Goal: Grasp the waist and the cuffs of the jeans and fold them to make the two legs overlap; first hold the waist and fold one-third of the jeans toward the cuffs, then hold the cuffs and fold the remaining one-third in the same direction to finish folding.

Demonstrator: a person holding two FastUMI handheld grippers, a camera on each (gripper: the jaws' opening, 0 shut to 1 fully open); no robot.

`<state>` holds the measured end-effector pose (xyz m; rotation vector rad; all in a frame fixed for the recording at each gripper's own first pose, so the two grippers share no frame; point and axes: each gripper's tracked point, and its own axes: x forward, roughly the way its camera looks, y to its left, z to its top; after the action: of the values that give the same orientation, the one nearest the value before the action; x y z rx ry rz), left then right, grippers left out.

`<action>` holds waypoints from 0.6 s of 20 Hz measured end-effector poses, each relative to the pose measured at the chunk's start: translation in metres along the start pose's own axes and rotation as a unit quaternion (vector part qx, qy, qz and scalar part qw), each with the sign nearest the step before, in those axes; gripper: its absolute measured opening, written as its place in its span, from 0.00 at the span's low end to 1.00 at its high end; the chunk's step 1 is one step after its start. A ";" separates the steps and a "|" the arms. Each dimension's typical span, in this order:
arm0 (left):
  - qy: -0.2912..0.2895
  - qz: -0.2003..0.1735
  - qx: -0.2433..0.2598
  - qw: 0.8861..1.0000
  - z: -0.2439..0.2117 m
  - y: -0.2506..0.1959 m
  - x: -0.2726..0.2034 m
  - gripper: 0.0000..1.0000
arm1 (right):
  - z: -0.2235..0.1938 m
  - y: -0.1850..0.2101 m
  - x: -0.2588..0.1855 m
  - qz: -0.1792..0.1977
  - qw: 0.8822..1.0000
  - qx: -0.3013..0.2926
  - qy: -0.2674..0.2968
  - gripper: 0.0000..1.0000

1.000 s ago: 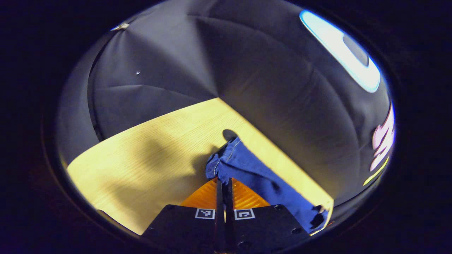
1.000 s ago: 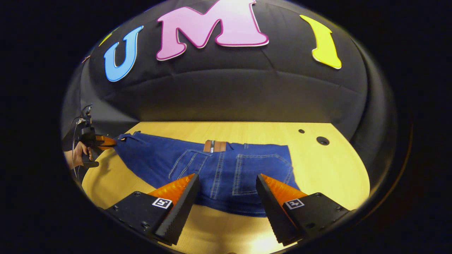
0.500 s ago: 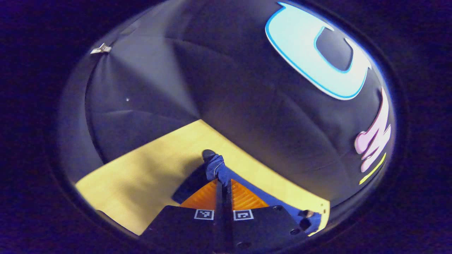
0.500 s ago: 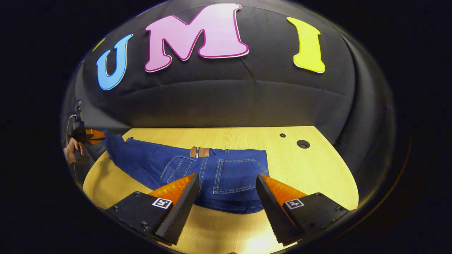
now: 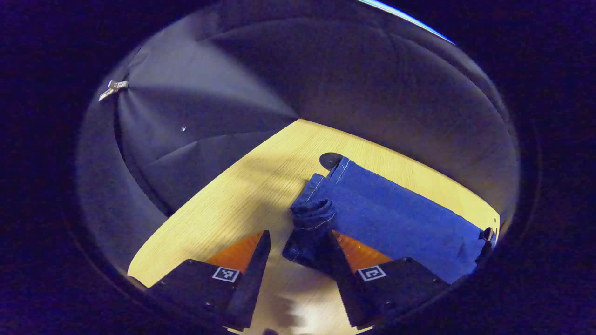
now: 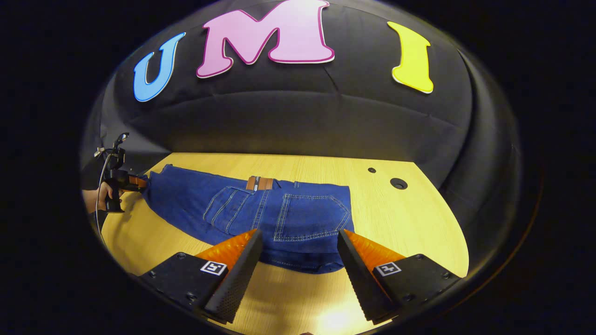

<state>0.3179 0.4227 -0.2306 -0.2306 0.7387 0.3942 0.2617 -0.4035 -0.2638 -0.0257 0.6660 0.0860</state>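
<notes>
A pale wood-grain bench fills the booth floor, its far edge meeting the black cloth wall, with open board to the right of the right tool and a bare strip just ahead of its fingertips. Two small round holes sit in that open stretch, well apart from the cloth.

The jeans lie flat across the bench, long axis running left to right in the right gripper view: waist and back pockets ahead of the right tool, legs stretching away toward the left tool at the far left, gripped by a hand. The denim is dark blue with pale stitching; a brown patch sits on the waistband at the far edge. The near hem of the seat lies just ahead of the right tool's spread, empty fingers, which touch nothing.

In the left gripper view, the legs run off to the right as a smooth, stacked band, cuffs ahead of the left tool. Its fingers stand apart, released; a bunched fold of cuff rests against the inner side of the right finger, while the other finger is clear of it. Bare bench lies open to the left; a dark hole sits just beyond the cuffs.
</notes>
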 end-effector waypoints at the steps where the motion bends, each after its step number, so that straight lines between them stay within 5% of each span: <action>1: -0.007 -0.005 0.004 1.000 0.002 -0.004 -0.001 0.79 | -0.002 0.003 0.002 0.001 1.000 -0.001 0.002 0.99; 3: -0.013 -0.024 0.005 1.000 0.002 -0.012 -0.001 0.74 | -0.007 0.009 0.006 0.004 1.000 -0.003 0.007 0.99; 4: -0.012 -0.028 -0.005 1.000 0.002 -0.016 -0.002 0.47 | -0.011 0.012 0.006 0.008 1.000 -0.003 0.010 0.99; 8: 0.005 -0.065 -0.043 0.997 0.003 -0.031 -0.005 0.18 | -0.021 0.027 0.008 0.019 1.000 -0.012 0.019 0.99; 10: 0.020 -0.098 -0.078 0.992 0.000 -0.038 -0.004 0.07 | -0.024 0.026 0.009 0.020 0.999 -0.012 0.022 0.99; 12: 0.048 -0.144 -0.141 0.978 -0.001 -0.048 -0.006 0.06 | -0.022 0.023 0.008 0.017 1.000 -0.007 0.022 0.99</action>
<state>0.3335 0.3777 -0.2245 -0.6192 0.7298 0.2112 0.2529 -0.3808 -0.2861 -0.0297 0.7101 0.1239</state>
